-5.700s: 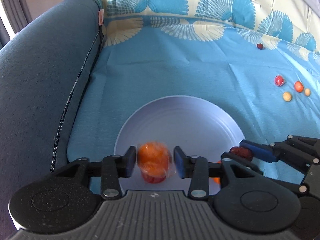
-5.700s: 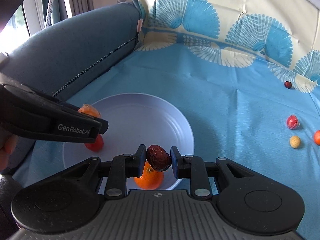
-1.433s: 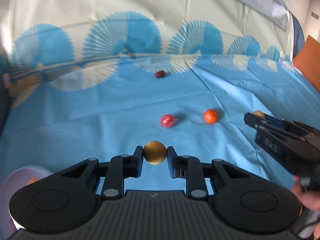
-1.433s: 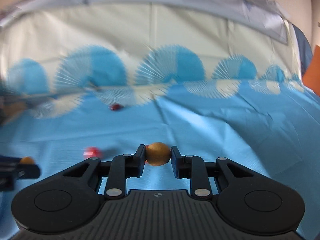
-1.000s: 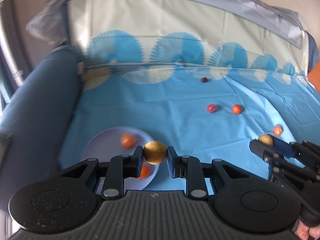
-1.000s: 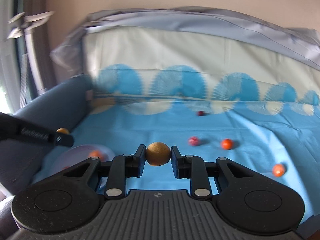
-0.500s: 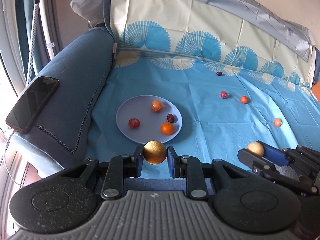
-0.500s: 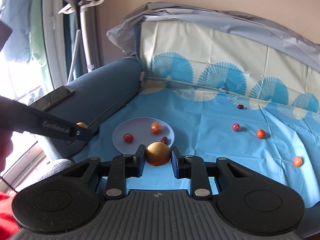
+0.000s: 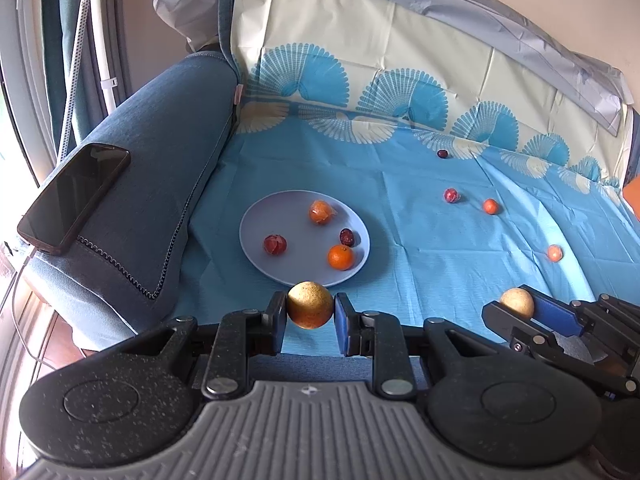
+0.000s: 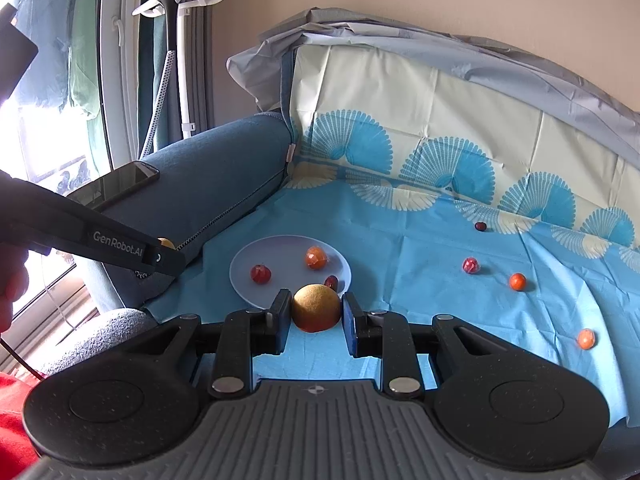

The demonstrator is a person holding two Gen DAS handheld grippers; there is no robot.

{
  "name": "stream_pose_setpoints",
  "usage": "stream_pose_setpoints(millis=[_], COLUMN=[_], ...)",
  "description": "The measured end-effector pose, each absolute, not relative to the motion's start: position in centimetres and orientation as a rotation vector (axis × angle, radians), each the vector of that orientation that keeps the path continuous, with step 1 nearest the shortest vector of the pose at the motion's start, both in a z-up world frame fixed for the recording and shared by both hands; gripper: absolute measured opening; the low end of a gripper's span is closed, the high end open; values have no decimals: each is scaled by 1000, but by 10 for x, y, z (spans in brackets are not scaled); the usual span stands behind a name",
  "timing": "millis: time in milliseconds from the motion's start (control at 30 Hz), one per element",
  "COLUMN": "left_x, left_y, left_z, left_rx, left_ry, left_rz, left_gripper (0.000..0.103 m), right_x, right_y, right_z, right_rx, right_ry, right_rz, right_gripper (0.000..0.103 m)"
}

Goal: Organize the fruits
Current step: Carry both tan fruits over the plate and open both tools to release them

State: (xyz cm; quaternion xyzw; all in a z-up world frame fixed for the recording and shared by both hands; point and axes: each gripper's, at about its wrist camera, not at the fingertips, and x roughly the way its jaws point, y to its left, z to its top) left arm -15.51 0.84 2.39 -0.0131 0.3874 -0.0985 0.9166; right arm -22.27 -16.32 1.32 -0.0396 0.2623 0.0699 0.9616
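Left wrist: round fruit (image 9: 310, 310), axisless.

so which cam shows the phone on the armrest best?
Left wrist: the phone lies fully visible, screen up, on the sofa armrest. Right wrist catches only a foreshortened sliver of it, partly behind the left gripper.

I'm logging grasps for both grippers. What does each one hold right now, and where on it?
Left gripper pinches a round tan-yellow fruit across its sides. Right gripper grips a second round tan fruit likewise.
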Motion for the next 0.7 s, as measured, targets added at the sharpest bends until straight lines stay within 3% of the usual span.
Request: stream_pose_setpoints(millis=[300,700], left_x=[-129,-37], left_y=[17,11], left_z=[19,-9], left_rx=[-16,47], left_ry=[809,868], left_rz=[-186,-170], left_gripper=[28,27], right_x=[-200,-113], right_y=[-157,-139], right_z=[7,-24], right_rx=[-100,-92], right_ry=[558,627], right_rz=[154,193], right_gripper=[28,28])
